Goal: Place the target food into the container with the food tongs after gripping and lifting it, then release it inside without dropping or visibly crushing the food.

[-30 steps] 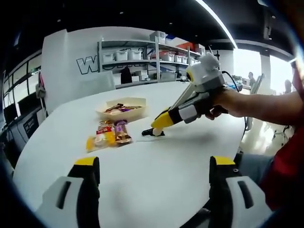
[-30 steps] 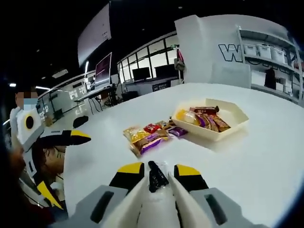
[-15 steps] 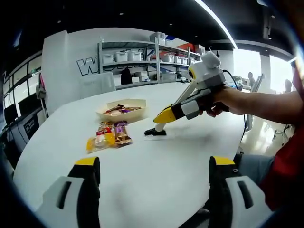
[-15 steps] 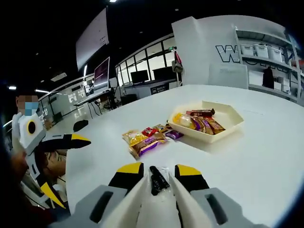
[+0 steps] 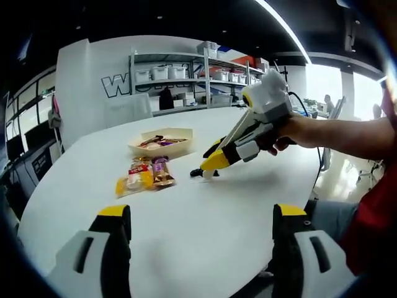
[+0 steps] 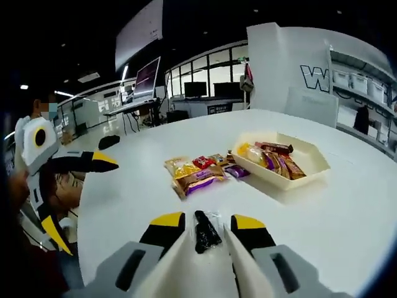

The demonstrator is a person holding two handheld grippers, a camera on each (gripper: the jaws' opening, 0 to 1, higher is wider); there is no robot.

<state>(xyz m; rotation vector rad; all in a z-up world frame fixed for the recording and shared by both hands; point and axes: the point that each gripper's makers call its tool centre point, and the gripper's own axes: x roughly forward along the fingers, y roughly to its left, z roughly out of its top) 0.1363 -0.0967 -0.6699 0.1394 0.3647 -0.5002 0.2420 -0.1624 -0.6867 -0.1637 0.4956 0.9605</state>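
The white table (image 5: 205, 217) carries everything. On it, the cream hexagonal tray (image 6: 310, 162) holds several wrapped snacks and stands at 2 o'clock in the right gripper view. Just beside the tray, at 11 o'clock from the right gripper (image 6: 206, 227), lies a loose group of snack packets (image 6: 197, 176). This gripper's jaws are closed on the white food tongs (image 6: 201, 267), whose black tips (image 6: 204, 231) are near the table. In the left gripper view, the left gripper (image 5: 201, 214) has its jaws wide apart, holding nothing, over bare table at 6 o'clock.
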